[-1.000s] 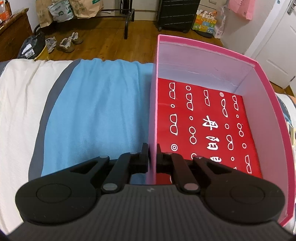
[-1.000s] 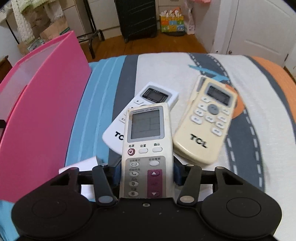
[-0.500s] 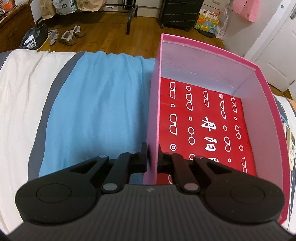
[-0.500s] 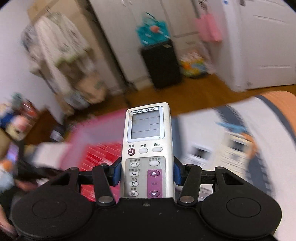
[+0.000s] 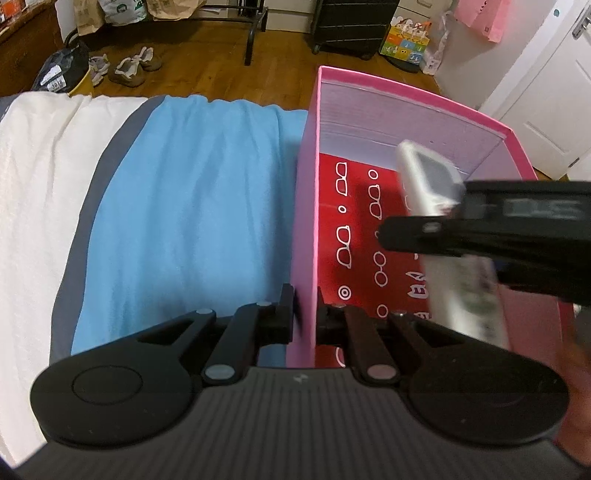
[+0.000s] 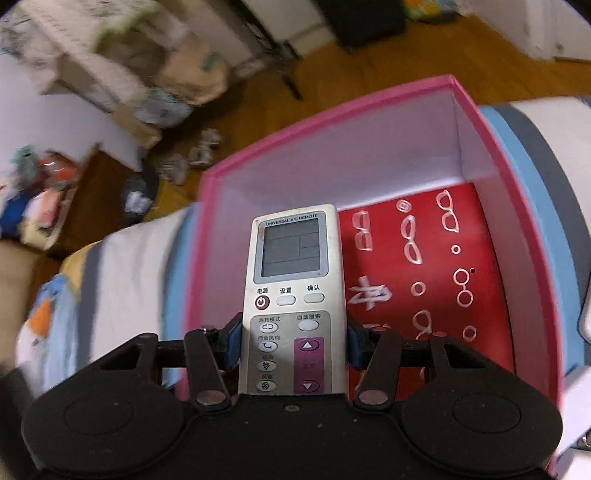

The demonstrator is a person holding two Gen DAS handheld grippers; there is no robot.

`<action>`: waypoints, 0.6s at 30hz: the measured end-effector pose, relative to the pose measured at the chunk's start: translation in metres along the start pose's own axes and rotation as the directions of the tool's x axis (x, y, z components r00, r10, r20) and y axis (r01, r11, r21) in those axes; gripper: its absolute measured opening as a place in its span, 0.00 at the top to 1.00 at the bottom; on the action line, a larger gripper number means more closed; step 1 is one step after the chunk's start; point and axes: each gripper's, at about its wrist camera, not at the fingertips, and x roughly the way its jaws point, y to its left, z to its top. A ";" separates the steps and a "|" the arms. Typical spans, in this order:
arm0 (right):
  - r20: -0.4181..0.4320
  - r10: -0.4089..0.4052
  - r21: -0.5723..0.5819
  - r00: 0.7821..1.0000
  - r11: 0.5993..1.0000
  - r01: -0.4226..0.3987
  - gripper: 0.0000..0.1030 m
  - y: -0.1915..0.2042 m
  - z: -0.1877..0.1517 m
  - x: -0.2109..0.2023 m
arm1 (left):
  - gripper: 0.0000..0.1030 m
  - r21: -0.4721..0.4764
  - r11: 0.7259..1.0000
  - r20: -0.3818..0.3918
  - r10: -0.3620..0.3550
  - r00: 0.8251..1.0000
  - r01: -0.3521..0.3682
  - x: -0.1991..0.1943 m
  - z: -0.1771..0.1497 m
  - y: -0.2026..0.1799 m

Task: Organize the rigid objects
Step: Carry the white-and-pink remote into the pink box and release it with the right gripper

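Observation:
A pink box [image 5: 309, 206] with a red patterned floor stands on the bed. My left gripper [image 5: 306, 317] is shut on the box's left wall, one pad on each side of it. My right gripper [image 6: 293, 345] is shut on a white air-conditioner remote [image 6: 293, 280], its blue pads against the remote's sides. The remote hangs over the open box [image 6: 498, 177], screen up. In the left wrist view the right gripper [image 5: 436, 225] reaches in from the right above the box's floor with the blurred remote [image 5: 428, 184] in it.
The bed has a blue, grey and white cover [image 5: 184, 206]. Beyond its far edge lies a wooden floor with shoes [image 5: 133, 66], bags and a dark suitcase [image 5: 351, 26]. A white door [image 5: 554, 92] is at the far right.
My right gripper lifted the remote off the other remotes on the bed and swung it left, over the pink box. The left gripper kept its grip on the box wall.

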 end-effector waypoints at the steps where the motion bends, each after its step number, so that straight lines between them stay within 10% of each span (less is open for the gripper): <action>1: -0.009 -0.018 0.002 1.000 1.000 0.018 0.44 -0.001 0.002 0.009 | 0.93 0.000 1.000 0.001 -0.002 1.000 0.002 0.000 -0.001 0.000; 10: -0.040 -0.005 0.004 0.999 1.000 0.005 0.39 -0.001 0.013 0.037 | 0.93 -0.004 1.000 -0.004 -0.015 1.000 0.015 0.003 -0.004 0.002; 18: -0.021 0.021 -0.101 1.000 0.995 -0.023 0.39 -0.015 -0.007 -0.049 | 0.92 0.005 1.000 0.001 -0.007 1.000 0.007 0.001 -0.005 0.001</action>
